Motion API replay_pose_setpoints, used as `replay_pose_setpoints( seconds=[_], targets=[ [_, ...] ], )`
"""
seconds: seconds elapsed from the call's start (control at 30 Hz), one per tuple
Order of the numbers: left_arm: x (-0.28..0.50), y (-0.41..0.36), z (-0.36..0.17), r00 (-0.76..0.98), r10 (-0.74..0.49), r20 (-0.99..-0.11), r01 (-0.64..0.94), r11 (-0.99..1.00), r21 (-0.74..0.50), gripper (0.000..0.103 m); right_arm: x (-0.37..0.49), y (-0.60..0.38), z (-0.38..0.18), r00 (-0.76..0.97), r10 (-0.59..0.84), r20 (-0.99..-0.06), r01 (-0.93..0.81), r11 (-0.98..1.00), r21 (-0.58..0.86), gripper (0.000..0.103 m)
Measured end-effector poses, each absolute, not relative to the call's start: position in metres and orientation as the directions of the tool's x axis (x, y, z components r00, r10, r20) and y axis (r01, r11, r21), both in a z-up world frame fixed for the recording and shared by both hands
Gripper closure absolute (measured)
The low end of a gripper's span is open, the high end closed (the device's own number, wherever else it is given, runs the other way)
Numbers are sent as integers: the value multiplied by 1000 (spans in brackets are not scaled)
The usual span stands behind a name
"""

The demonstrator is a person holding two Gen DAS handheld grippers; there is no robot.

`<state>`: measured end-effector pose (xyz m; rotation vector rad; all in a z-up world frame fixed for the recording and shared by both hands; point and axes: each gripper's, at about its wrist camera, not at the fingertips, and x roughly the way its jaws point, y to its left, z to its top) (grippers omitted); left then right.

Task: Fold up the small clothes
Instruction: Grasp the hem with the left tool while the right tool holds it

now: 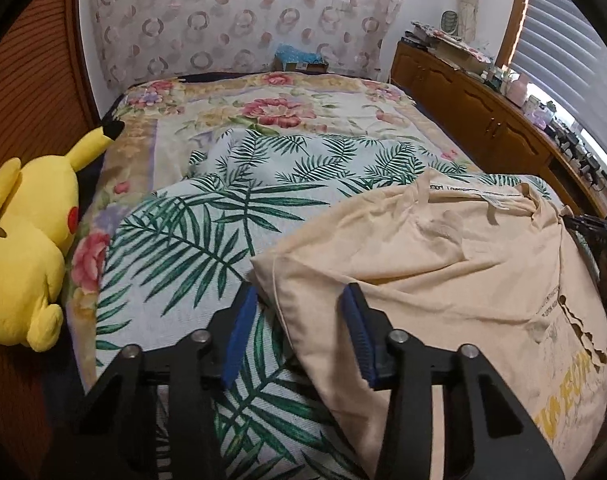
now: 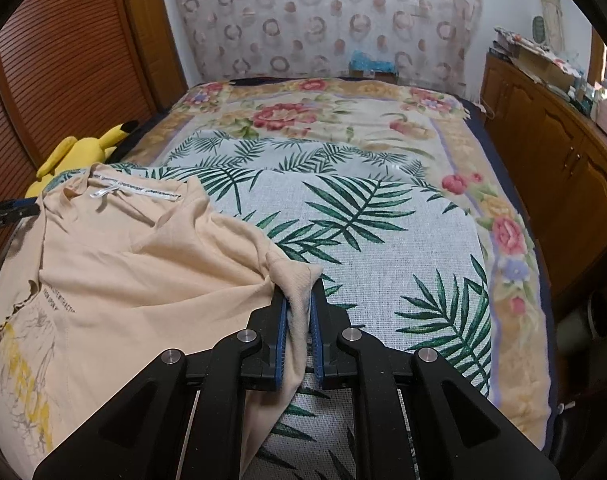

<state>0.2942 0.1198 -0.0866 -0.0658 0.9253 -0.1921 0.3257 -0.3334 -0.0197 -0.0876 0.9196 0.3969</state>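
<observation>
One cream T-shirt (image 2: 115, 280) lies crumpled on the palm-leaf cloth (image 2: 363, 240), the landmark here. The right gripper (image 2: 299, 316) is clamped tight on a bunched sleeve edge at the shirt's right side. The left gripper (image 1: 299, 320) stands wide apart, its two blue pads (image 1: 239, 336) straddling the shirt's left corner without gripping it. Beyond the leaf cloth spreads one floral blanket (image 1: 287, 112). Left of it lies one yellow plush toy (image 1: 27, 248); right of it, a wooden cabinet (image 1: 483, 120).
</observation>
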Motion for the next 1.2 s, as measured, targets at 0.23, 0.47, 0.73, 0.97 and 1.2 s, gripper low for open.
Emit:
replay_pose_setpoints(
  seconds=[0.23,0.47,0.73,0.97,1.2],
  targets=[
    [295,113,-89,580,-213,-786,157,976,-148,73,323,-327,-20,549,270,-791,-376,925,55,84],
    [280,96,-71,589,-270,-762,210,961,-179,101,318,-310,-19,539,227,-811,-376,927,10,68],
    [220,79,-20,677,-313,-666,271,948,-170,101,284,-297,15,618,273,-737,-405,914,-2,98],
    [148,74,-1,718,-326,-615,299,942,-151,101,218,-292,69,697,330,-636,-436,900,-12,99],
    [72,77,-9,755,-301,-582,271,952,-140,101,143,-297,91,719,384,-579,-460,888,17,99]
  ],
)
